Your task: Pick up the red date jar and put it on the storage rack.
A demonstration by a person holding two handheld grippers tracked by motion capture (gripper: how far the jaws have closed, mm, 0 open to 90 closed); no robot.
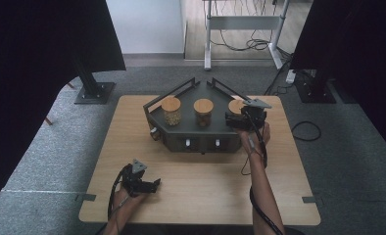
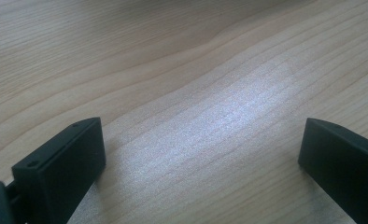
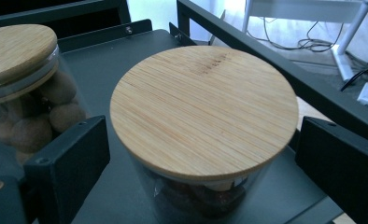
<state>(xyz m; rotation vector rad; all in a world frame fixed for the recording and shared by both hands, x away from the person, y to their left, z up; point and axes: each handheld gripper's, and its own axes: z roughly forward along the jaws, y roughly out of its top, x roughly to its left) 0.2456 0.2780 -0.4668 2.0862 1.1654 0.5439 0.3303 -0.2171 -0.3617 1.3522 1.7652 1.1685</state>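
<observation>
A dark grey angular tray (image 1: 196, 138) stands at the far middle of the wooden table (image 1: 205, 191). It holds three glass jars with bamboo lids: the left jar (image 1: 171, 110), the middle jar (image 1: 203, 111) and the right jar (image 1: 235, 105). My right gripper (image 1: 234, 117) is at the right jar. In the right gripper view the right jar (image 3: 203, 109) sits between my right gripper (image 3: 203, 154) jaws, which stand apart from its glass. The middle jar (image 3: 23, 79), with brown round pieces inside, stands beside it. My left gripper (image 1: 156, 185) rests near the table's front left, open over bare wood (image 2: 201, 154).
The tray (image 3: 107, 60) has raised rails along its far sides. Black stands (image 1: 90, 88) and a white desk frame (image 1: 242, 29) with cables stand on the grey carpet beyond the table. Bare wood lies between the tray and the table's near edge.
</observation>
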